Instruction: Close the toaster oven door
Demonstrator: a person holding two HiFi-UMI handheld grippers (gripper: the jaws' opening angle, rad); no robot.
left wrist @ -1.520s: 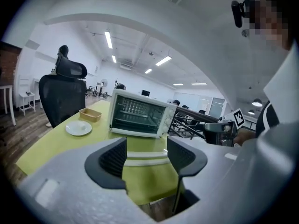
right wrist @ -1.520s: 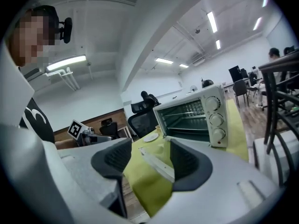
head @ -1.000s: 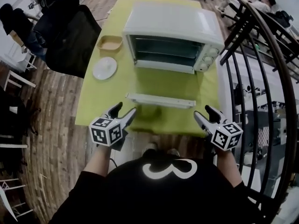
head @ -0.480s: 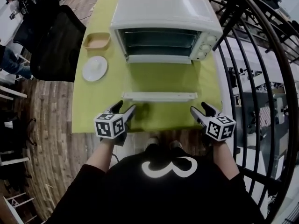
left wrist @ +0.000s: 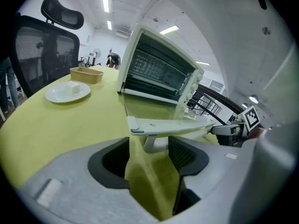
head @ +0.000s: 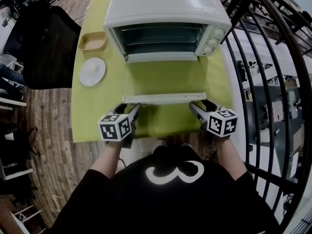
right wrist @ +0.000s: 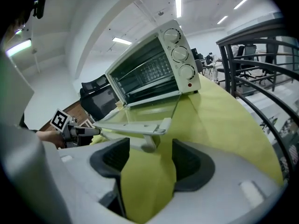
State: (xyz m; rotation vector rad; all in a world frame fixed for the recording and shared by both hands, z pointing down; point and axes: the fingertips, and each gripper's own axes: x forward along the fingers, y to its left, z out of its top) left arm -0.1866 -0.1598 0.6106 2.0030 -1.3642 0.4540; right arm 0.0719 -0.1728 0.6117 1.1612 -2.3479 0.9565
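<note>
The white toaster oven (head: 165, 6) stands at the back of the green table (head: 95, 116), its glass door (head: 163, 79) folded down flat and open. The door's white handle bar (head: 163, 98) faces me. My left gripper (head: 127, 109) is open at the bar's left end; in the left gripper view the handle's left post (left wrist: 150, 143) sits at the mouth of that gripper (left wrist: 149, 157), between the jaw tips. My right gripper (head: 201, 105) is open at the right end, with the right post (right wrist: 148, 143) just ahead of this gripper (right wrist: 147, 158).
A white plate (head: 92, 71) and a tan dish (head: 92, 41) lie left of the oven. A black office chair (head: 41, 43) stands beyond the table's left edge. A black metal railing (head: 273, 72) runs close along the right side.
Both grippers have moved forward from the table's near edge up to the ends of the door handle. The door still lies flat.
</note>
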